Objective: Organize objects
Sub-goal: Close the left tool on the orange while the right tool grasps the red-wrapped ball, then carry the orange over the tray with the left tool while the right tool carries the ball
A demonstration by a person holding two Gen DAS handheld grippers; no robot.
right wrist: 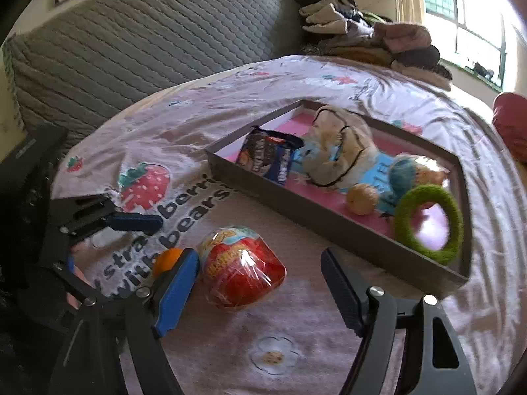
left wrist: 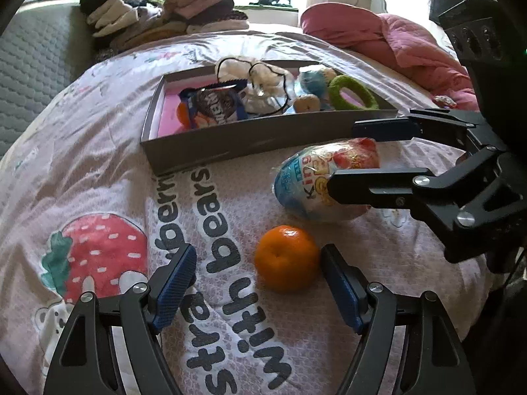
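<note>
Two hand-held grippers over a bed (left wrist: 98, 171), each aimed at a loose item. The left gripper (left wrist: 258, 271), jaws apart and empty, points down with the orange (left wrist: 287, 258) just ahead, beside its right finger; apparently lined up to straddle the fruit. The right gripper (right wrist: 260, 271), jaws spread wide and empty, frames the wrapped egg (right wrist: 242, 266), which lies on the sheet touching neither pad. Both items sit just outside the tray (left wrist: 250, 141), which already holds a snack pack (left wrist: 217, 107), a plush toy (right wrist: 339, 151) and a green ring (right wrist: 428, 220): the likely destination.
</note>
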